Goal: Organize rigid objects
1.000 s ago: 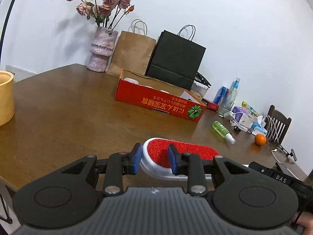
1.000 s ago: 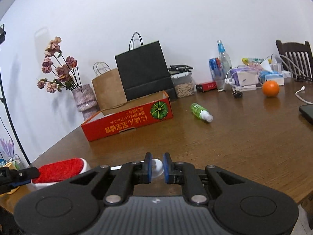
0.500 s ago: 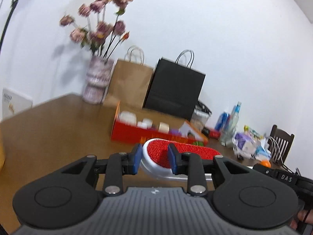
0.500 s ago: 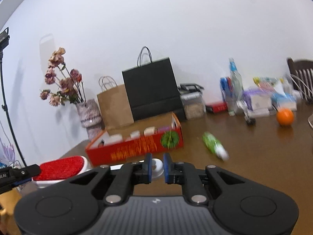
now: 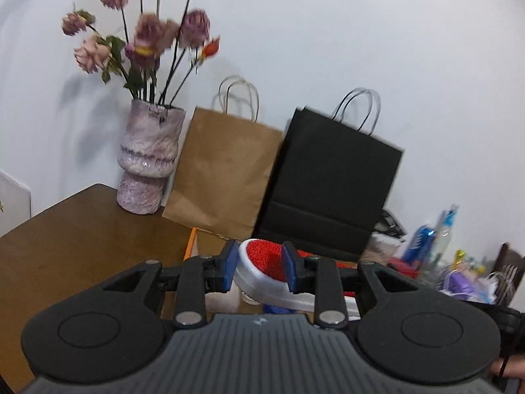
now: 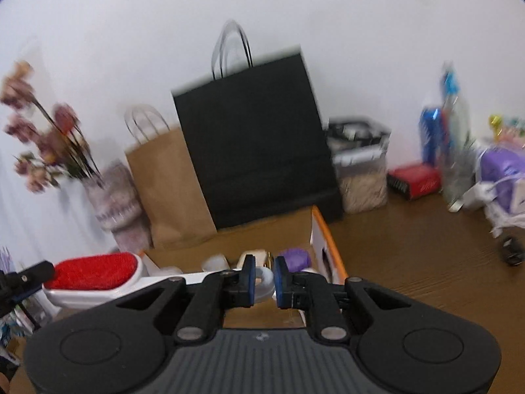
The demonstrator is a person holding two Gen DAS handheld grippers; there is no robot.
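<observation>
We hold one brush [image 5: 267, 264] between two grippers. Our left gripper [image 5: 259, 271] has its blue pads closed partway on the broad head, one pad on each side of the white rim that frames the red bristle face. Our right gripper [image 6: 263, 277] is pinched almost fully together on the white ring end of the handle, so the brush [image 6: 98, 277] spans from one tool to the other, off the table [image 6: 410, 262] and over the open cardboard box [image 6: 323, 246] with the orange edge.

Inside the box the right wrist view shows three small items in a row just past the pads: a white one, a beige one and a purple one [image 6: 297, 257]; motion blur keeps us from naming them.

Behind the box stand two paper bags, one brown [image 5: 223, 170] and one black [image 5: 331, 184], touching each other against the wall. One mottled pink vase [image 5: 147, 161] with dried roses stands left of the brown bag. To the right we count one clear lidded container [image 6: 361, 170] and one red packet [image 6: 415, 180]; its print is too smeared to read, as is everything on the blue bottles [image 6: 439, 131]
</observation>
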